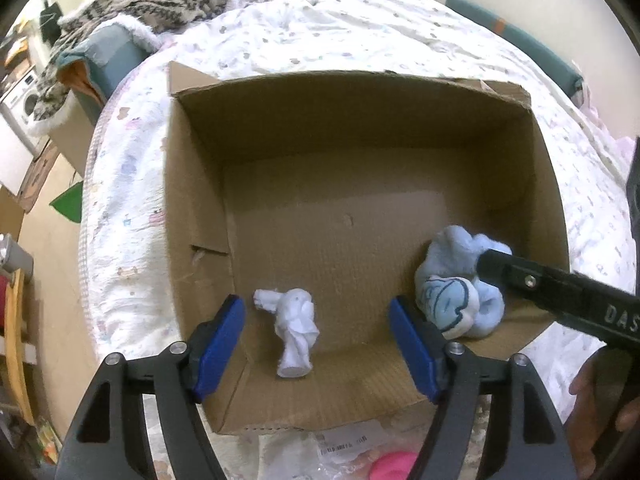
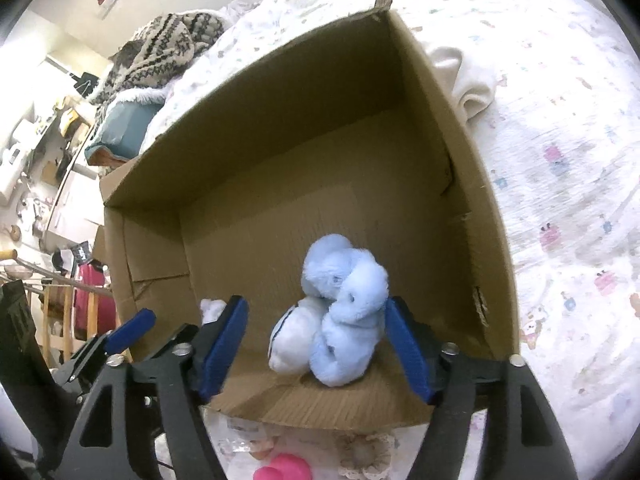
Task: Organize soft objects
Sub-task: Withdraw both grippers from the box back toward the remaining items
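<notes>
While both pairs of blue-padded fingers are standing open over the near end of the open brown cardboard box, nothing is being gripped: the left gripper is straddling the small white rolled sock bundle without touching it, and the right gripper is hanging around the fluffy pale-blue rolled sock bundle, its right pad sitting just beside the fluff, perhaps brushing it. Both bundles are lying on the box floor near its near wall, the white one toward the near left corner, the blue one toward the near right.

The likeliest trouble, as I judge it, is snagging: fluff catching on that right pad could be lifting the blue bundle back out as the hand is pulling away. The loosely rolled white bundle could be coming undone if nudged. The near wall is standing low beneath both grippers, so a careless withdrawal could be tipping the box on the soft patterned white bedspread.

Around it, a cream folded cloth is lying by the box's right wall, a patterned knitted blanket at the bed's far left corner, and a bright pink object with a plastic wrapper near the bed's near edge.
</notes>
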`<state>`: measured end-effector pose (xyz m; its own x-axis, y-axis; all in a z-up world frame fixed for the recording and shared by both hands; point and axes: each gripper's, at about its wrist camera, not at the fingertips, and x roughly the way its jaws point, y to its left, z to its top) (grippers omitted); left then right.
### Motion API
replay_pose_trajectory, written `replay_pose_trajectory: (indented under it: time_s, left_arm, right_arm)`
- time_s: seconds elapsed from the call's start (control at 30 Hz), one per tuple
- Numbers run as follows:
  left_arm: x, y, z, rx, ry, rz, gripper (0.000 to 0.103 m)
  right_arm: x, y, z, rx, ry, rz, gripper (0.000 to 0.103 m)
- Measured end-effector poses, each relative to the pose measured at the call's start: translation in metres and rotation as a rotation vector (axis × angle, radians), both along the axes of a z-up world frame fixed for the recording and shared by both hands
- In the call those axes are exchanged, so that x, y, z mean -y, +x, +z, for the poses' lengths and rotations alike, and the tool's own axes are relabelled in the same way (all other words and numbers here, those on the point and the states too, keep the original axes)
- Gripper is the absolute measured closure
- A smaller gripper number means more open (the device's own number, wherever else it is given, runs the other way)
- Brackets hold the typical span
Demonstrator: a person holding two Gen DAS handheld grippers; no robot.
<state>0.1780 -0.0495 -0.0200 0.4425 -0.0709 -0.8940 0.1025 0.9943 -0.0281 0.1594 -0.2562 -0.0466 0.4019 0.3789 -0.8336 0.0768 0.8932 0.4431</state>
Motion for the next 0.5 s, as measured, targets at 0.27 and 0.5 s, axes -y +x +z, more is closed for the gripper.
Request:
replay_pose_trajectory:
  time_s: [0.27,0.5]
  left_arm:
    - [-0.006,-0.013,0.017,0.035,0.008,0.027,0.031]
    - [-0.014,-0.036,0.026,0.038,-0.036,0.048,0.031]
  right_arm:
    - [0.004,-0.01,0.012,0.013,-0.042,-0.001,0.01]
    - [0.001,-0.027,0.024,0.022,-0.081,0.007,0.01]
